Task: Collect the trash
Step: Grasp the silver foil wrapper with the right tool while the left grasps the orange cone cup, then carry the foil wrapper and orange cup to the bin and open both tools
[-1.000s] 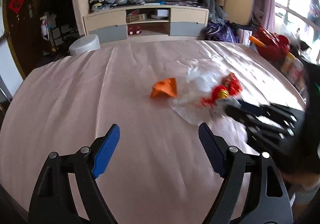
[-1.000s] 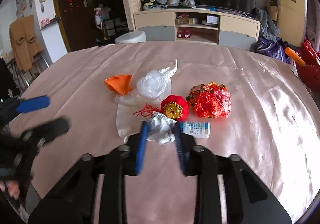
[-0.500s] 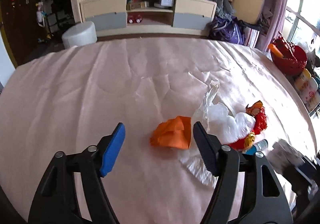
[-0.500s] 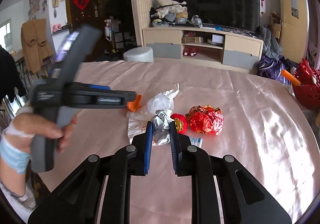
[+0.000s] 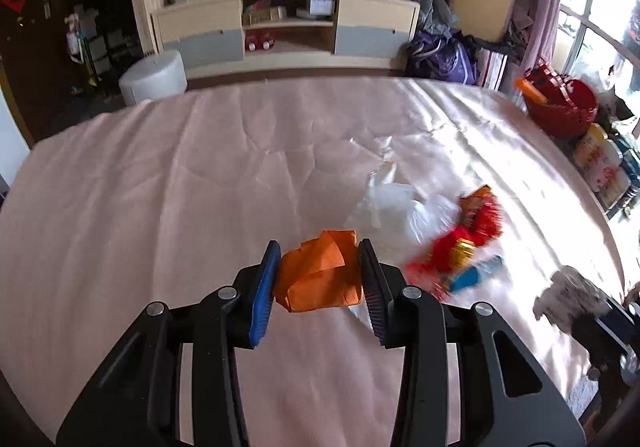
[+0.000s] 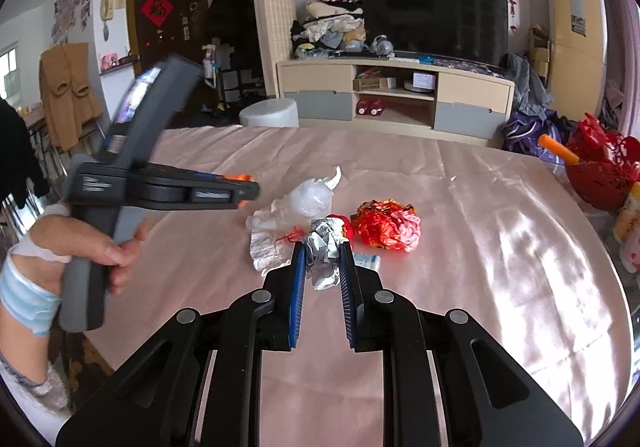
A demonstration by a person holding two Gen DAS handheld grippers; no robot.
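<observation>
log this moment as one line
left gripper: just closing around orange paper | right gripper: shut on foil wad | remaining: red wrapper

A wide stretch of the counter [image 5: 120, 227], from nine round to twelve o'clock in the left wrist view, is left bare, and passage there is unhindered. Toward two o'clock the way is taken up by a clear plastic bag [image 5: 400, 203], red wrappers [image 5: 476, 223] and a small blue-labelled bottle [image 5: 476, 275], lying close together. At three o'clock the counter's edge is crowded by a red basket [image 5: 560, 107] and jars [image 5: 600, 167]. In the right wrist view, ten o'clock is blocked by the left claw [image 6: 248, 187]; the counter from one to four o'clock is left free.
</observation>
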